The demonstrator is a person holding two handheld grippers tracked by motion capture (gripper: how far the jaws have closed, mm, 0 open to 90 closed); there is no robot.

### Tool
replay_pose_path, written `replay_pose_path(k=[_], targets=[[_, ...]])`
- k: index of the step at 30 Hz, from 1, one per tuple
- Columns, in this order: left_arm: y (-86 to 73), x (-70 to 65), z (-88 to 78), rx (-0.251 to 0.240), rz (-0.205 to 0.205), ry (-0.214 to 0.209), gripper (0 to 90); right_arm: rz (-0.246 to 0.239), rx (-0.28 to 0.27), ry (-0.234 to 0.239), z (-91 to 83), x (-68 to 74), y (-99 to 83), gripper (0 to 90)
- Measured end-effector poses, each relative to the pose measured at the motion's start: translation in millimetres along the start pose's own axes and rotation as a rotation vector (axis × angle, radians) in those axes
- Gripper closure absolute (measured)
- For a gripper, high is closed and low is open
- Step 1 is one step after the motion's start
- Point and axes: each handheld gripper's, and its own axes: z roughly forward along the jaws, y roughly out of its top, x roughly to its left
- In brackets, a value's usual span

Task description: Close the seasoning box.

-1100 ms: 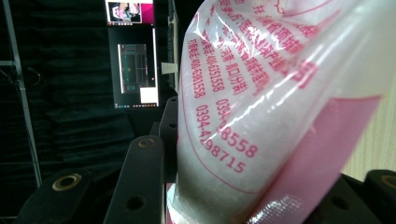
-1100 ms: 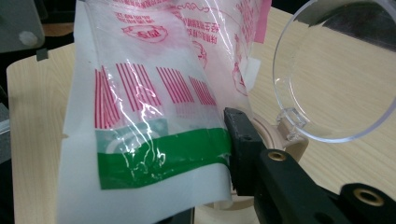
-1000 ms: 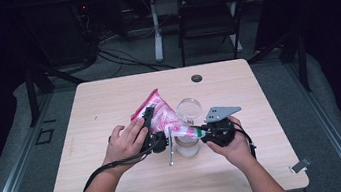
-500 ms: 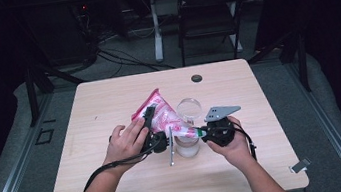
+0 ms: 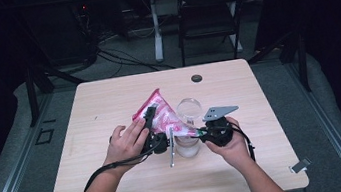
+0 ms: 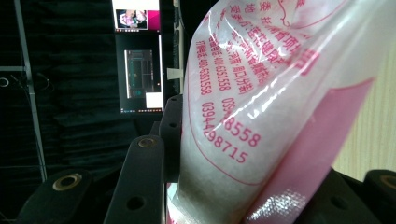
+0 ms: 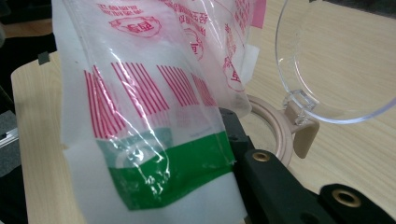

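A pink-and-white printed plastic bag is held tilted between both grippers, above a clear jar at the middle of the table. The jar's hinged clear lid stands open behind it. My left gripper is shut on the bag's lower left edge, and the bag is pinched between its black jaws. My right gripper is shut on the corner with the green band, right over the jar's beige rim and next to the lid. The bag hides one right jaw.
A thin metal utensil lies on the wooden table just left of the jar. A black round grommet sits near the far edge. A chair stands beyond the table. Bare tabletop spreads to both sides.
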Motion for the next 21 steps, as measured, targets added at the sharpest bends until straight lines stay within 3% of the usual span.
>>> replay_pose_path(k=[21], targets=[[0.3, 1.2, -0.2, 0.003, 0.001, -0.003, 66.6, -0.001, 0.002, 0.001, 2.0, -1.0, -0.5, 90.0]])
